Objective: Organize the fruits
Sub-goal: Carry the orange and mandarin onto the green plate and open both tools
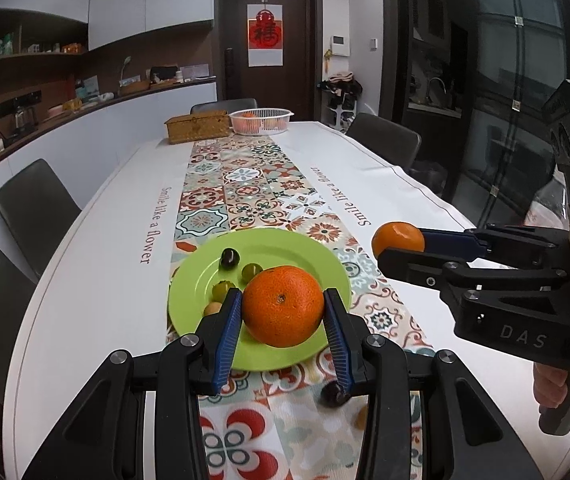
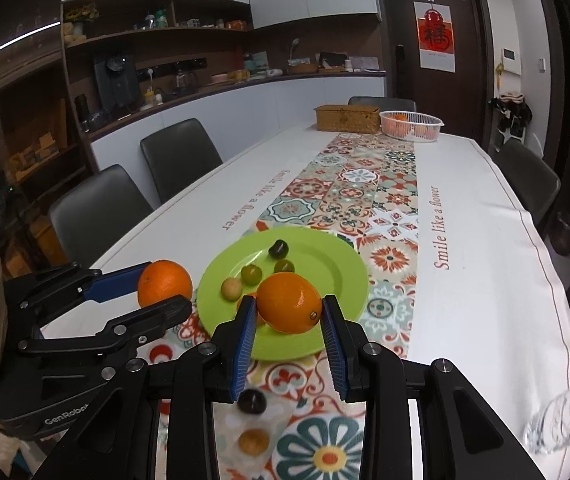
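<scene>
My left gripper [image 1: 283, 306] is shut on a large orange [image 1: 283, 306] and holds it above the near edge of a green plate [image 1: 285, 246]. My right gripper [image 2: 289, 306] is shut on a smaller orange [image 2: 289, 304] over the same plate [image 2: 325, 256]. Each gripper shows in the other's view: the right one [image 1: 399, 242] at the right, the left one [image 2: 165, 284] at the left. The plate holds several small fruits: a dark one [image 1: 229, 258], green ones [image 1: 251, 271] and a tan one [image 2: 231, 288].
A dark small fruit [image 2: 251, 401] and a brown one [image 2: 253, 441] lie on the patterned runner below the grippers. A white basket with oranges [image 2: 411, 124] and a wicker box [image 2: 347, 118] stand at the far end. Chairs line both sides. A plastic bottle [image 2: 565, 416] shows at the right.
</scene>
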The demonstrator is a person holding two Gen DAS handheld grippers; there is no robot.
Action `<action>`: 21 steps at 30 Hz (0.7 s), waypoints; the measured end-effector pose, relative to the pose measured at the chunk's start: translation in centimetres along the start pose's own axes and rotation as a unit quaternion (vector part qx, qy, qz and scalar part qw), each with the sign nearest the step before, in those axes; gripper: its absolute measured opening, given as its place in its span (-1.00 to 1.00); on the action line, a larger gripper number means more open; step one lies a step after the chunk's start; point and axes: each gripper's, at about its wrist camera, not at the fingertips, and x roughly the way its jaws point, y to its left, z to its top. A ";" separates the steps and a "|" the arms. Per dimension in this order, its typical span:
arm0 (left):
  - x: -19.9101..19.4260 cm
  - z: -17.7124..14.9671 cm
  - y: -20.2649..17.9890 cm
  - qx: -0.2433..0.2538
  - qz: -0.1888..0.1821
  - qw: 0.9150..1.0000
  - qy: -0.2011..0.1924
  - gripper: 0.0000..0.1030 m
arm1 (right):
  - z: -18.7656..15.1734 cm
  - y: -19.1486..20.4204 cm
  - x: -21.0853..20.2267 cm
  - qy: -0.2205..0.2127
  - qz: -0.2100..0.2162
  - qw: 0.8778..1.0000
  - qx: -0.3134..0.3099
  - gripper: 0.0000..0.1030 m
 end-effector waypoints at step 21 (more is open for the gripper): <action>8.8 1.9 3.4 -0.030 -0.024 0.997 0.073 -0.23 | 2.3 -2.3 9.0 0.060 -0.009 0.998 -0.004 -0.34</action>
